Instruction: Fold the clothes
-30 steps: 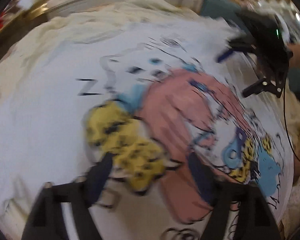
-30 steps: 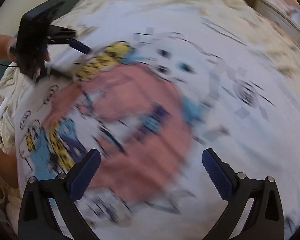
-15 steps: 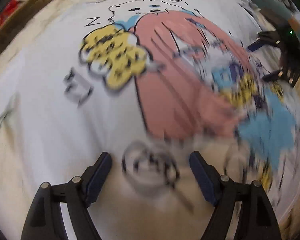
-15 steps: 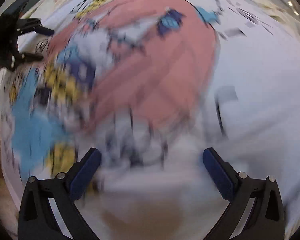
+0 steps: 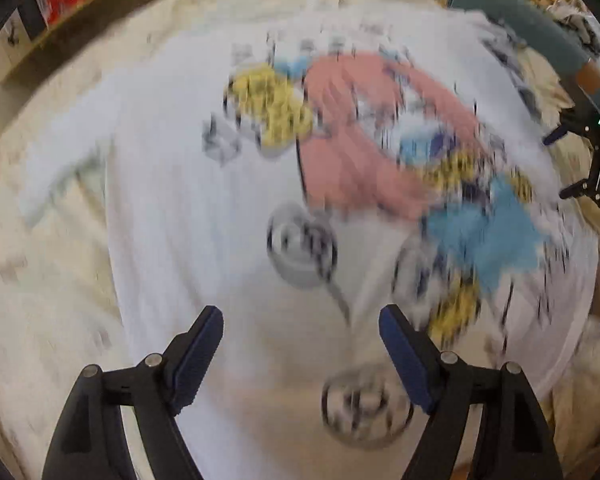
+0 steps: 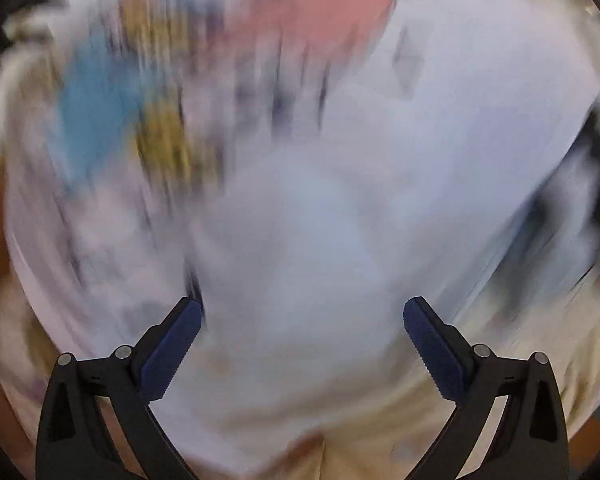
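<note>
White printed T-shirt (image 5: pixel 188 184) — lettering blurred, unreadable

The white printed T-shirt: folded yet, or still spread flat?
Spread flat. The T-shirt lies open on the cream cover, whole print facing up, one sleeve out sideways. Blur hides any small fold.

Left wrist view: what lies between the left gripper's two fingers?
Only white T-shirt fabric shows between the open left gripper fingers, ungripped.

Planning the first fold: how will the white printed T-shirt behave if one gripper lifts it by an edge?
The white printed T-shirt lies flat and thin on the cream bedding, so it will likely droop and fold over itself. It looks light. Both the left gripper and right gripper are open.
</note>
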`<action>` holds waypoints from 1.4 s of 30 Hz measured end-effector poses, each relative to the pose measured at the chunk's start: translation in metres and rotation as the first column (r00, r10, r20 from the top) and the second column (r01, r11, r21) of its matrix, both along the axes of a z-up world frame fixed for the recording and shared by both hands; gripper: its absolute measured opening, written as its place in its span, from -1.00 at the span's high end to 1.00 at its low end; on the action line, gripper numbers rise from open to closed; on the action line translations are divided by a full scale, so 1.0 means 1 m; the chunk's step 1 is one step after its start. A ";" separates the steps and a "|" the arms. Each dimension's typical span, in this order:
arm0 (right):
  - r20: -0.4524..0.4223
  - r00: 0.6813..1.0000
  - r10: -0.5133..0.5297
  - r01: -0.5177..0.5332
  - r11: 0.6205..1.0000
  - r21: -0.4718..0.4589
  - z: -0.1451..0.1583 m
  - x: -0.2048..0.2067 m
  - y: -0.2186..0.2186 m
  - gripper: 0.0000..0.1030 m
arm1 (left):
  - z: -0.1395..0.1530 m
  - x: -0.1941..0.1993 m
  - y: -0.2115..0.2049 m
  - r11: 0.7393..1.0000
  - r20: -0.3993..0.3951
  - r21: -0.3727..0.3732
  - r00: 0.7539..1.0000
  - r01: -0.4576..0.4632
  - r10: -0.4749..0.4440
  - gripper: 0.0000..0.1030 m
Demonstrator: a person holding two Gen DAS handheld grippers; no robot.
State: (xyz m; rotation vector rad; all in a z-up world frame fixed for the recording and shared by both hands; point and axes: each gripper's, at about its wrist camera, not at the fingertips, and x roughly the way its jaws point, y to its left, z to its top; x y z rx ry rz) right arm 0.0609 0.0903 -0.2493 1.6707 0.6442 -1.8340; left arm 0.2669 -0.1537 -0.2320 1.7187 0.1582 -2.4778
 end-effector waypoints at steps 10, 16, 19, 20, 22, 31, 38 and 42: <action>-0.130 0.988 0.080 -0.094 0.990 -0.109 -0.043 0.033 -0.057 -0.99 | -0.045 -0.010 0.131 0.953 0.016 -0.067 0.956 0.294 -0.294 -0.57; 0.020 0.996 0.092 -0.092 0.996 0.001 -0.052 0.076 -0.024 -1.00 | -0.049 0.033 0.117 0.974 0.078 -0.007 0.972 0.225 -0.223 -0.58; 0.131 0.980 0.151 -0.162 0.983 0.081 -0.058 0.090 -0.014 -1.00 | -0.049 0.041 0.094 0.987 0.136 0.106 0.981 0.123 -0.137 -0.58; 0.174 0.970 0.167 -0.188 0.976 0.110 -0.061 0.094 -0.012 -1.00 | -0.048 0.040 0.089 0.985 0.153 0.125 0.979 0.118 -0.137 -0.58; 0.209 0.960 0.188 -0.219 0.966 0.138 -0.060 0.095 -0.012 -1.00 | -0.038 0.035 0.078 0.985 0.177 0.130 0.975 0.112 -0.134 -0.58; -0.004 0.999 -0.048 0.048 0.996 -0.081 0.091 -0.031 -0.014 -0.98 | 0.070 -0.003 -0.022 0.993 0.069 0.034 0.992 -0.111 0.109 -0.58; -0.203 0.958 -0.205 0.185 0.976 -0.114 0.273 -0.082 0.006 -0.99 | 0.174 -0.041 -0.052 0.974 -0.018 -0.112 0.980 -0.199 0.198 -0.58; -0.239 0.932 -0.272 0.242 0.959 -0.147 0.301 -0.092 -0.029 -0.99 | 0.218 -0.071 -0.053 0.967 -0.030 -0.156 0.979 -0.202 0.199 -0.58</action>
